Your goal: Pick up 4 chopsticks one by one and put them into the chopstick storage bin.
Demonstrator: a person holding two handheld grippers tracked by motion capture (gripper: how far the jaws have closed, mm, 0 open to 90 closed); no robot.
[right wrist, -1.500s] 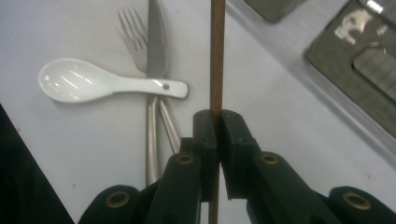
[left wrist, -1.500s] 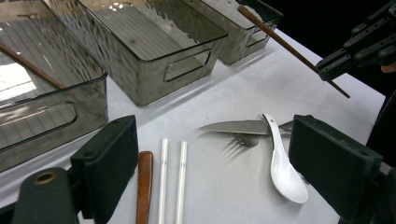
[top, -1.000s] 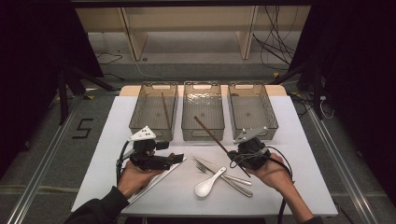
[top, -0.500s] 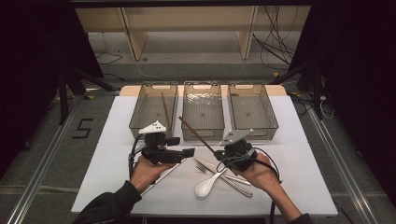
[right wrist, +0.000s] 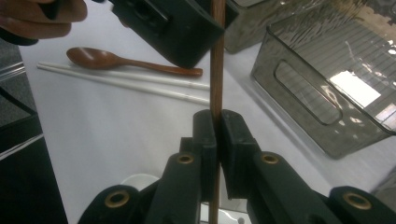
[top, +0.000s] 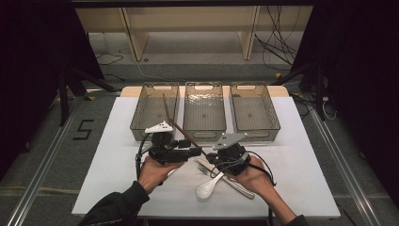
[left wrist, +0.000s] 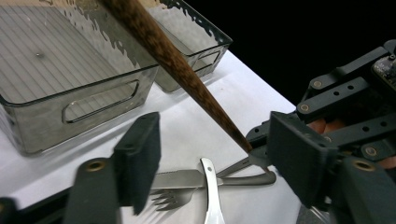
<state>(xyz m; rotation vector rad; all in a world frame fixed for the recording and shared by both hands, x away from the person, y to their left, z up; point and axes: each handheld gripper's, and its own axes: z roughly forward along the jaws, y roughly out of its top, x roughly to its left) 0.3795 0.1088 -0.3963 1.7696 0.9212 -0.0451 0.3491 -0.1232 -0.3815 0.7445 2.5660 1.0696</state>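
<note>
Brown wood, the chopstick ran up from the right gripper, whose jaws were clamped on it. It slanted toward the left bin, above the table. The left gripper had just been closing, its pads apart on either side of the stick without touching it. A fork and spoon lay below.

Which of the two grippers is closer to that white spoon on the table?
The right. The right gripper, shut on the brown chopstick, hangs just above the white spoon. The left gripper sits further off to the spoon's upper left, jaws just closing around the chopstick.
</note>
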